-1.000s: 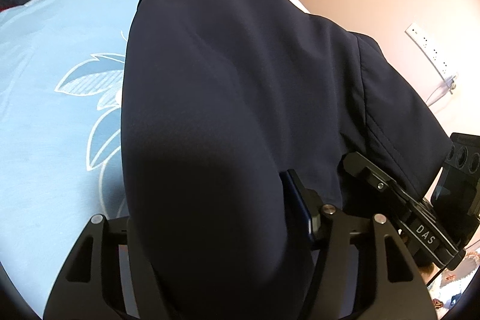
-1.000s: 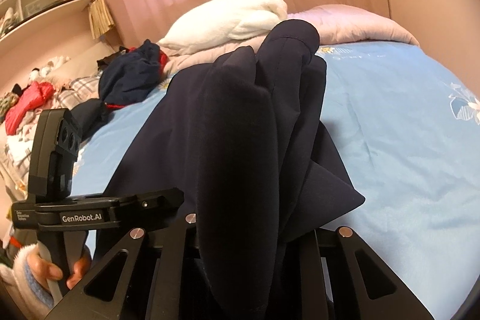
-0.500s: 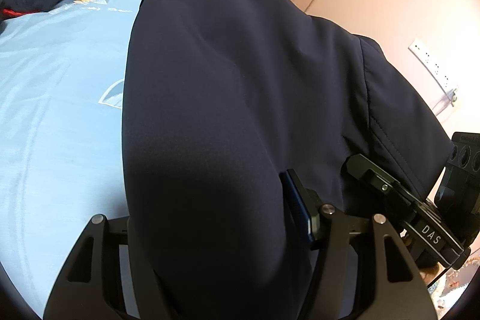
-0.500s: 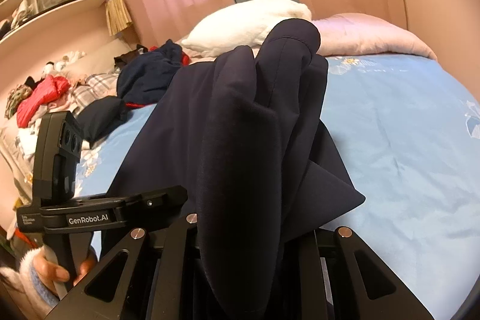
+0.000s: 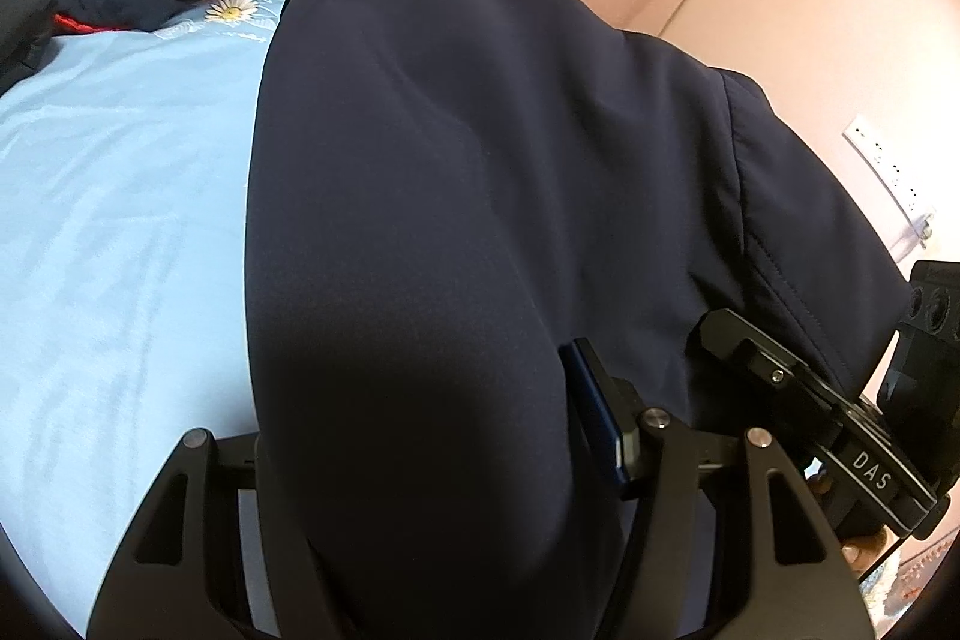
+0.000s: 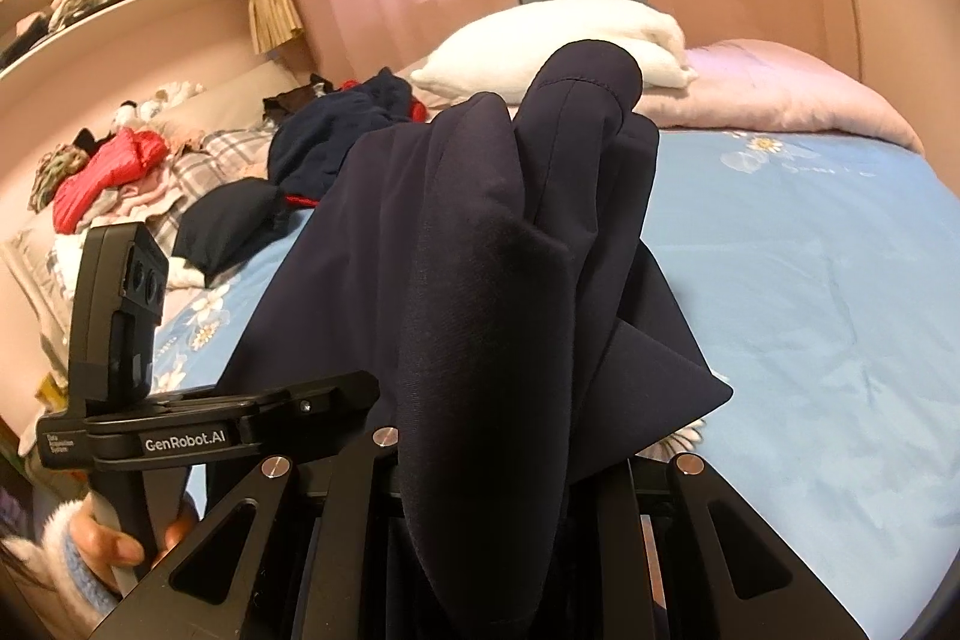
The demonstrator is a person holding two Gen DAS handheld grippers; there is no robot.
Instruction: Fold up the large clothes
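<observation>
A: Nearest, the left tool (image 5: 414,460) and right tool (image 6: 480,466) each clamp a bunch of the navy garment (image 5: 480,160) — it drapes forward over the blue bed (image 5: 120,220).

B: Soft, limp, smooth — likely slippery. Grip hems, not loose middles. Beyond the garment, the white pillow (image 6: 558,46).

The left tongs (image 5: 414,466) grip a navy garment (image 5: 480,196) bulging over the blue bedsheet (image 5: 120,220).
</observation>
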